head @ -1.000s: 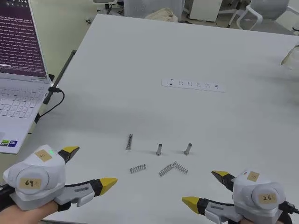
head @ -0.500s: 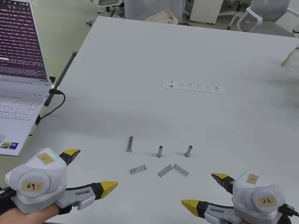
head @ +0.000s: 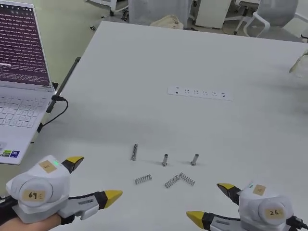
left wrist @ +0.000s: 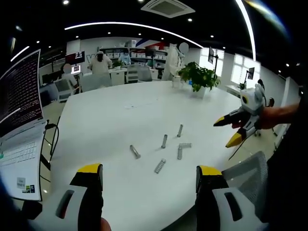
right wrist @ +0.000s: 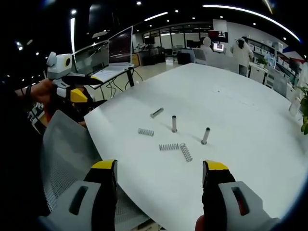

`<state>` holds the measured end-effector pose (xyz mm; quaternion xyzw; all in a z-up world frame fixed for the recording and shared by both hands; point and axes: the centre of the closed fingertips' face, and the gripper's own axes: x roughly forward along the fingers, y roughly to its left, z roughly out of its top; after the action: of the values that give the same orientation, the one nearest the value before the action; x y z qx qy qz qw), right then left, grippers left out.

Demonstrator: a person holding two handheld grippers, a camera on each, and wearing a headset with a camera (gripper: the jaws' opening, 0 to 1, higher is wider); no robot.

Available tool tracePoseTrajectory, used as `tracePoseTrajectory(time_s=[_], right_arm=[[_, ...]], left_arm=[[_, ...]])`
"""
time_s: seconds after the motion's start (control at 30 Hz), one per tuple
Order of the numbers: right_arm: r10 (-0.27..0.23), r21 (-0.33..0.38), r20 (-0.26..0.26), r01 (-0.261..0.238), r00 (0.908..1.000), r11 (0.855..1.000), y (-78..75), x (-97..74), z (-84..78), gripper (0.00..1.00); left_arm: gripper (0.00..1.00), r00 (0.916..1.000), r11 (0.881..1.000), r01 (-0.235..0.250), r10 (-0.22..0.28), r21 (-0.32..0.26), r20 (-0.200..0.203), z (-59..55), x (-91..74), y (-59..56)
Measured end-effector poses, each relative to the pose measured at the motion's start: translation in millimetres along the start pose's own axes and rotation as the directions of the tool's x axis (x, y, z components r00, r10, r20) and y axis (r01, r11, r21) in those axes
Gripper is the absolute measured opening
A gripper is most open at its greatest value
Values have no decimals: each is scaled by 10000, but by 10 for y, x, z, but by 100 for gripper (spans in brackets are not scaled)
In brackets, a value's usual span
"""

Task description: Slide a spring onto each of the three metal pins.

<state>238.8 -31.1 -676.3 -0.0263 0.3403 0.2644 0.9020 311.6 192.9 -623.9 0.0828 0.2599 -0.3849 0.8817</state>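
Note:
Three short metal pins sit near the table's front edge: the left pin (head: 134, 152) lies tilted, while the middle pin (head: 165, 160) and the right pin (head: 194, 159) stand upright. Just in front of them lie three loose springs: one (head: 143, 179) apart on the left, and two (head: 171, 181) (head: 186, 179) meeting in a V. My left gripper (head: 94, 178) hovers open at the front left, short of the springs. At the front right my right gripper (head: 210, 202) is open too, holding nothing. In the left gripper view, pins (left wrist: 164, 141) and springs (left wrist: 160, 165) lie ahead of the open jaws. The right gripper view shows the V springs (right wrist: 168, 147) straight ahead.
An open laptop (head: 19, 86) sits at the left table edge with a black cable (head: 53, 103) beside it. A white power strip (head: 197, 92) lies mid-table beyond the pins. Office chairs (head: 260, 17) stand at the far end.
The head camera has tipped, so the whole scene sits slightly lower in view. Pins and springs have not moved. Both grippers stay open near the front edge.

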Motion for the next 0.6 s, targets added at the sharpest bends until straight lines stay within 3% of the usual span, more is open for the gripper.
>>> tracePoseTrajectory(time_s=[0.6], right_arm=[[-142,56,33,141,9999,9999,-50,-50,-13,71]], left_arm=[[76,10000,10000,-39,39,-22,-8,-15,-9,4]])
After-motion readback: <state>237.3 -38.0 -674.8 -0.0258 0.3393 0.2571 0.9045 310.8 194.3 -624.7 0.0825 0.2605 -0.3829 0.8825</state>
